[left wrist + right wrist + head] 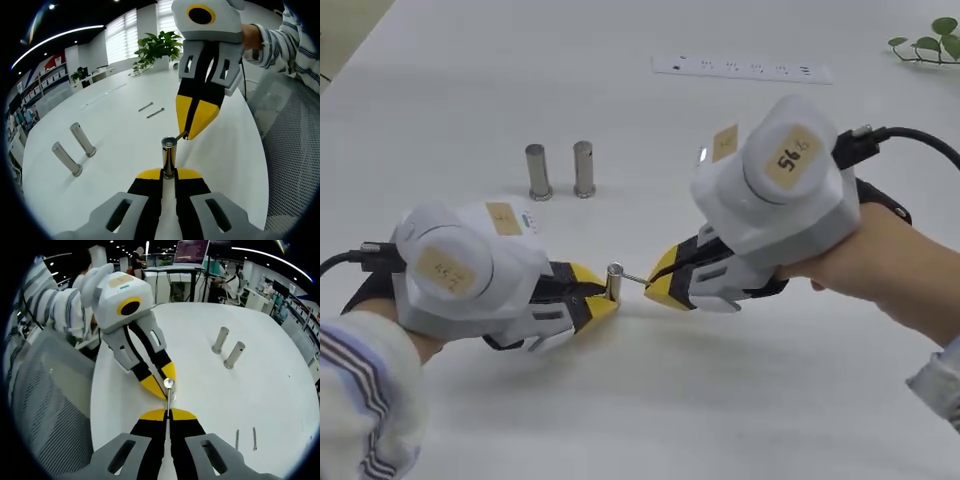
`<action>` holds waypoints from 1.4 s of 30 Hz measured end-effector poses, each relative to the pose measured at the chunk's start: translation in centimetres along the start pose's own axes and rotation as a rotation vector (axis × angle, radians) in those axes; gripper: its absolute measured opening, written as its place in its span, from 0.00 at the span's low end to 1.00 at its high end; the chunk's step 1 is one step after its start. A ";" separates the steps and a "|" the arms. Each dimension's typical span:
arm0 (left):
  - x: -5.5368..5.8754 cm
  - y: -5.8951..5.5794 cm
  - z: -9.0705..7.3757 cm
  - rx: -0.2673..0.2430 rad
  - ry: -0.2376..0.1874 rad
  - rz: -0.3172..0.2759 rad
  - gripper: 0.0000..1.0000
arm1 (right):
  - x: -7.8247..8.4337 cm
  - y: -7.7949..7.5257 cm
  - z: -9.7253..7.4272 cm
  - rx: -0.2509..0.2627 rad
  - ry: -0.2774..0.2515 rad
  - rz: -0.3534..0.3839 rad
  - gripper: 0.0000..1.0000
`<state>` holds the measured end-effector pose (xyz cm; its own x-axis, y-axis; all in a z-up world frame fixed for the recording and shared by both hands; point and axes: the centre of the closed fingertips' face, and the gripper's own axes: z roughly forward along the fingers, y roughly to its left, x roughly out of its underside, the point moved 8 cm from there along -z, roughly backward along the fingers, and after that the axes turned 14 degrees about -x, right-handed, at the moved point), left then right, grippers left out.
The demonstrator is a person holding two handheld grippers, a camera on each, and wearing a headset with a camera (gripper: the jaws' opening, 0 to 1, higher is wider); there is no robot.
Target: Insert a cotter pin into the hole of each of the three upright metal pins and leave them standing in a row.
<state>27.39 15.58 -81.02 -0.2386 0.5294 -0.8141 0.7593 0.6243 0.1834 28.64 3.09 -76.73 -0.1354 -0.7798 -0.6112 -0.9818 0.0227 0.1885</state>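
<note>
- Head view: left claw (603, 298) pinches an upright metal pin (614, 279) at the near middle of the worktop (650, 400), long axis vertical.
- Right claw (656, 282) is pressed together on a cotter pin (633, 277) lying level, tip pointing left at the pin's top.
- Likely first insertion; next, align tip with the hole and push.
- Two more pins (537, 172) stand farther back.

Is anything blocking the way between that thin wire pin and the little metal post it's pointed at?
Nothing visible does. The thin silver cotter pin, pinched in the right tongs, points straight at the top of the short silver metal post clamped in the left tongs.
</note>
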 end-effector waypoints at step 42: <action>-0.7 -0.1 0.3 0.011 -0.001 -0.036 0.00 | -0.6 -0.2 0.0 0.006 0.008 -0.050 0.03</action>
<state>27.72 14.97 -80.65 -0.2653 0.5064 -0.8205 0.7568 0.6366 0.1483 28.87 3.51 -76.38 -0.0850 -0.7852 -0.6134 -0.9882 -0.0124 0.1529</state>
